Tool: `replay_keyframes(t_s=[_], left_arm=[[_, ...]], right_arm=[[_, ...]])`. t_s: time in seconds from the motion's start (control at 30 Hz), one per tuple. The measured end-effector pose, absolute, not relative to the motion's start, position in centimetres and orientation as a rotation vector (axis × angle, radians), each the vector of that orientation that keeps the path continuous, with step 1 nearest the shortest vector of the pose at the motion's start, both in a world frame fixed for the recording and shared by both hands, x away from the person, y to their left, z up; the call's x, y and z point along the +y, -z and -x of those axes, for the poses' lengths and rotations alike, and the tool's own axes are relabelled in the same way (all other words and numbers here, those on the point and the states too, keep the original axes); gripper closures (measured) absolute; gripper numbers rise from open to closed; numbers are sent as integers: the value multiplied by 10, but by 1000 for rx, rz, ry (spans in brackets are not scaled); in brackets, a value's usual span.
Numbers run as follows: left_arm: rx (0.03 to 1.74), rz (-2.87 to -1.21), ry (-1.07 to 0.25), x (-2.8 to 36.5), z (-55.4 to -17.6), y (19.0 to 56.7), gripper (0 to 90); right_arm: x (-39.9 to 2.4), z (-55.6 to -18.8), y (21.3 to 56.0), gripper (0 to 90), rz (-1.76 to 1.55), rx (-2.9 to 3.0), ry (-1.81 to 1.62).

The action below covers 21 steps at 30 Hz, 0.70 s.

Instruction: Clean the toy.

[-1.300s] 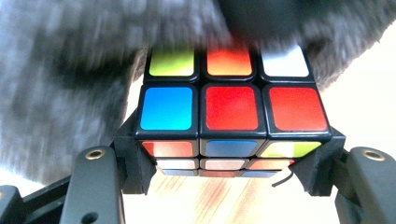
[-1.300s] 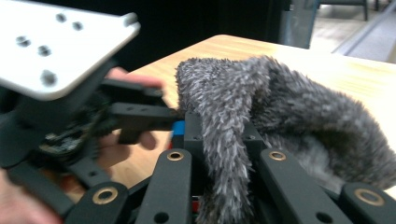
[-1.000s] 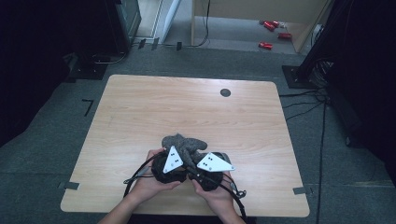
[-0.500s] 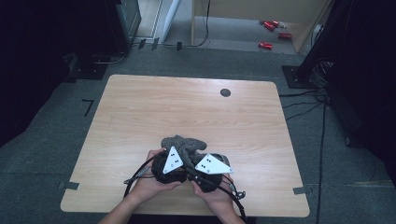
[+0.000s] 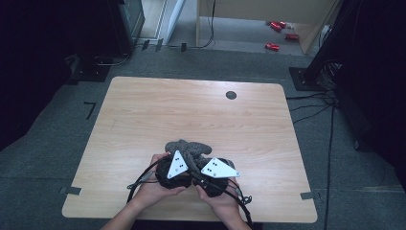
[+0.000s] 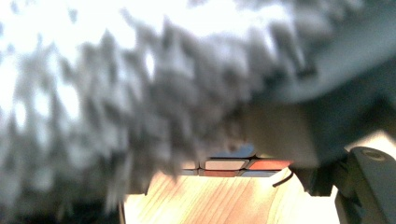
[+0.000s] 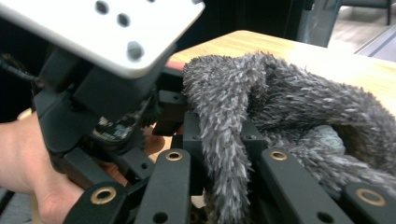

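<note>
Table: a light wooden table [image 5: 143, 124] with rounded corners; the wood grain runs lengthwise. A round dark grommet [image 5: 231, 95] sits near its far edge, right of centre.
Floor: grey carpet [image 5: 57, 158] surrounds the table. Short strips of tape [image 5: 71, 190] lie on it at the near left and near right corners of the table.
Room, far side: a pale wooden furniture leg and panel stand beyond the table. Several red objects [image 5: 277, 36] lie on the floor there; their kind cannot be told.
Room, right side: a dark stand with black cables [image 5: 330, 103] trailing across the carpet.
Room, left side: dark equipment on a black base [image 5: 103, 69].
Work item: a grey fuzzy cloth [image 5: 187, 148], bunched up, at the near middle of the table, directly ahead of both grippers and touching them.
Left gripper [image 5: 173, 173]: jaws closed. The left gripper view shows blurred grey pile right against the camera; which part is pinched cannot be told.
Right gripper [image 7: 223, 186]: jaws clamped on a fold of the grey fuzzy cloth, which runs down between the two black jaws.
Hands: both hands rest at the near table edge, close together, grey plates uppermost.
Change since earlier frame: grippers, cloth and hands lie as they did a second ago; no visible shift.
</note>
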State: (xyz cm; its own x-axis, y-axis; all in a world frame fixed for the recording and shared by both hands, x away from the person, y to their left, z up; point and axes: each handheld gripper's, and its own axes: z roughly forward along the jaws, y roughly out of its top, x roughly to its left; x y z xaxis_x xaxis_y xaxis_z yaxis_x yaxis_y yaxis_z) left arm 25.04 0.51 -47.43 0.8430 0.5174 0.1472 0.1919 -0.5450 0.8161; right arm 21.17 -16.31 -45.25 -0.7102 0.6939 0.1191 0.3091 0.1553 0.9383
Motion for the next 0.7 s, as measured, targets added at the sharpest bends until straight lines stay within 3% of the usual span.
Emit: replay_keyframes(t_s=[0.2,0.5,0.7], left_arm=[[506,-2148,-468,4,-250,475,352],[514,-2137,-474,6,-251,473,352],[506,-2106,-470,11,-252,473,352]], right_arm=[[-189,-223,449,806,-1058,2010,-1569],[-163,-210,451,802,-942,2085,-1548],[-199,-226,447,800,-1103,1962,-1588]])
